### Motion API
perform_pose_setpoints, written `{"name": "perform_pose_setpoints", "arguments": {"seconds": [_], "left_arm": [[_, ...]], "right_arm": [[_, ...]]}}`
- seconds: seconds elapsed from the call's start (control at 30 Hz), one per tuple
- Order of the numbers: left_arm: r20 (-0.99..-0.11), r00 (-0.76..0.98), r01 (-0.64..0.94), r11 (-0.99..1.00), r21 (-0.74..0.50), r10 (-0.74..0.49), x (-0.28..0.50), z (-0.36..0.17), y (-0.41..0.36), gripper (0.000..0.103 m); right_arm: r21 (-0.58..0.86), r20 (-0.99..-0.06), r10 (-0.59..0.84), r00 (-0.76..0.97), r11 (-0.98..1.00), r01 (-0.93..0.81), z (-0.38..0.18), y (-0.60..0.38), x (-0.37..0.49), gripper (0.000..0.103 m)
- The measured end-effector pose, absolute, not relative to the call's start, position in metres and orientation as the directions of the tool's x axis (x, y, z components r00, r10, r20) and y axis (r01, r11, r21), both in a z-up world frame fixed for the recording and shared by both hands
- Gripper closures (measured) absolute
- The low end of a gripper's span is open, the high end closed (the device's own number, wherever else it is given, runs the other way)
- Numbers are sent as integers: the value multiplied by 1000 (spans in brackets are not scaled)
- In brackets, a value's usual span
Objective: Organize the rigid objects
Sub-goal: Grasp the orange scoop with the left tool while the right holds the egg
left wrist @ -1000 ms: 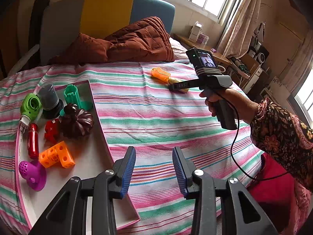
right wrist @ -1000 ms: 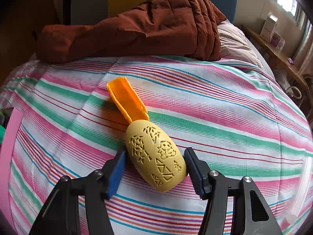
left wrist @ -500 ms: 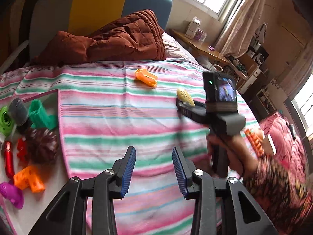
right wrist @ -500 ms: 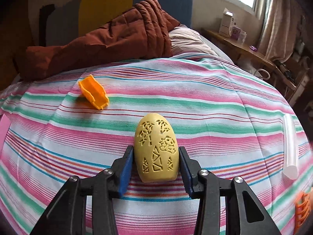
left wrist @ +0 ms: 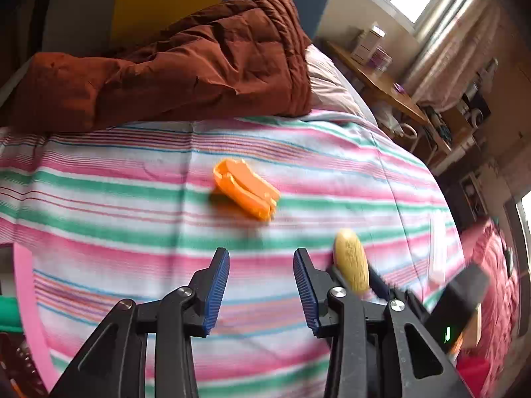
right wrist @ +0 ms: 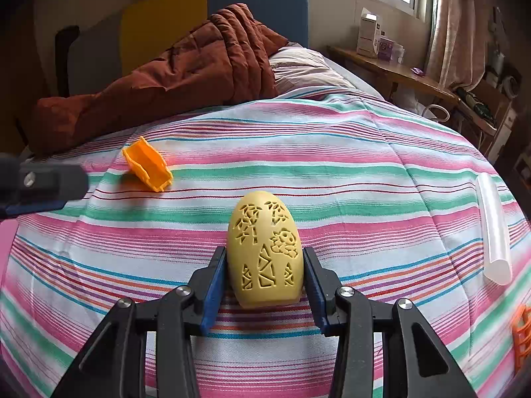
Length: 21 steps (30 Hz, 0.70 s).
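My right gripper (right wrist: pixel 264 282) is shut on a yellow egg-shaped toy (right wrist: pixel 264 248) with cut-out patterns and holds it upright above the striped bedspread. The egg also shows in the left wrist view (left wrist: pixel 351 268), just right of my left gripper (left wrist: pixel 261 285), which is open and empty. An orange plastic piece (left wrist: pixel 245 189) lies on the bedspread ahead of the left gripper; it also shows in the right wrist view (right wrist: pixel 147 165), at the left.
A pink-rimmed tray (left wrist: pixel 28 301) edge shows at the far left. A brown quilt (left wrist: pixel 172 63) lies at the bed's head. A clear tube (right wrist: pixel 493 229) and an orange lattice block (right wrist: pixel 521 335) lie at the right. A side table (right wrist: pixel 391 69) stands beyond.
My right gripper has closed on the yellow egg and lifted it off the bedspread. My left gripper has swung right, away from the tray, toward the orange piece.
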<state>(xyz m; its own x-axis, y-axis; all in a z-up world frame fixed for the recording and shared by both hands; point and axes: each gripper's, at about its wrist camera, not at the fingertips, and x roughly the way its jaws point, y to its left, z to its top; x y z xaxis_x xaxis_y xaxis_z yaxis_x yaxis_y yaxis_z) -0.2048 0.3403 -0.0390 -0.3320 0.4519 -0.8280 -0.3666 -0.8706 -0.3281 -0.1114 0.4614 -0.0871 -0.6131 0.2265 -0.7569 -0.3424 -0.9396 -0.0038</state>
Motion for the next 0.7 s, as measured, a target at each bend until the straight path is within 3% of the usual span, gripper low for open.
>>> {"name": "perform_pose_setpoints", "arguments": {"seconds": [0.1, 0.3, 0.5, 0.57, 0.63, 0.7], "left_arm": [[-827, -342, -331, -880, -339, 447, -226, -43, 355, 61], [-825, -370, -330, -891, -313, 427, -249, -53, 382, 44], [-844, -373, -353, -900, -255, 385, -257, -70, 397, 42], [-852, -408, -366, -913, -177, 329, -253, -77, 396, 47], [-863, -408, -361, -921, -147, 298, -252, -88, 390, 69], [-837, -442, -362, -918, -163, 323, -248, -89, 380, 76]], "right_arm": [[-2, -756, 226, -615, -940, -342, -87, 462, -112, 58], [6, -753, 222, -619, -939, -345, -87, 462, -110, 58], [15, -749, 222, -624, -937, -350, -88, 463, -109, 58], [11, -748, 225, -625, -936, -351, -88, 462, -108, 58], [9, -747, 227, -625, -936, -351, -88, 463, -108, 58], [14, -746, 225, -627, -936, -352, -88, 463, -107, 58]]}}
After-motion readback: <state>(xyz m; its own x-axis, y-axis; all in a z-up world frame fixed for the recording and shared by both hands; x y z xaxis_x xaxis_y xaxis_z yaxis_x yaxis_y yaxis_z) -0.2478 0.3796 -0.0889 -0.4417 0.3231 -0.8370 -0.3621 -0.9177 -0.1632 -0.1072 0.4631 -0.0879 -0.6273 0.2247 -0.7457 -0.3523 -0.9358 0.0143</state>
